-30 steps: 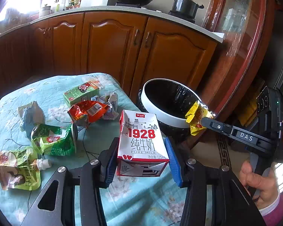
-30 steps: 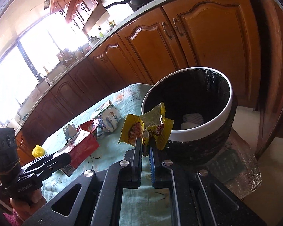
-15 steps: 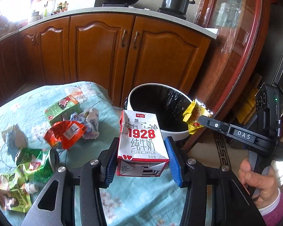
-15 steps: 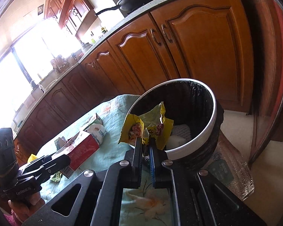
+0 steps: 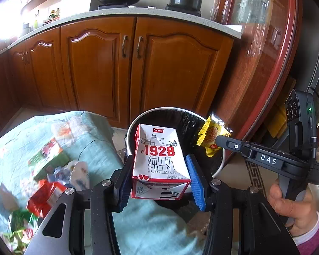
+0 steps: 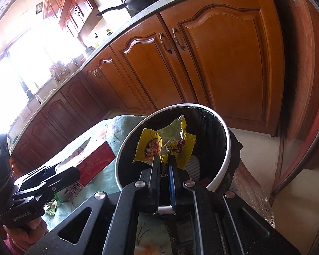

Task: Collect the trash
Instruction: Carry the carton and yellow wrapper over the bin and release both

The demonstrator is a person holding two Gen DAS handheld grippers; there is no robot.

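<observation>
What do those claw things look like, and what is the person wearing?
Both claws are black with round silver bolts. The left claw has blue pads. The right claw has white "DAS" lettering and a small green light. The right hand shows a magenta sleeve over a white cuff.

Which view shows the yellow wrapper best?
The right wrist view: the yellow wrapper sits large and central, pinched in the right gripper over the bin. The left wrist view shows it small, from the side, at the bin's rim.
</observation>
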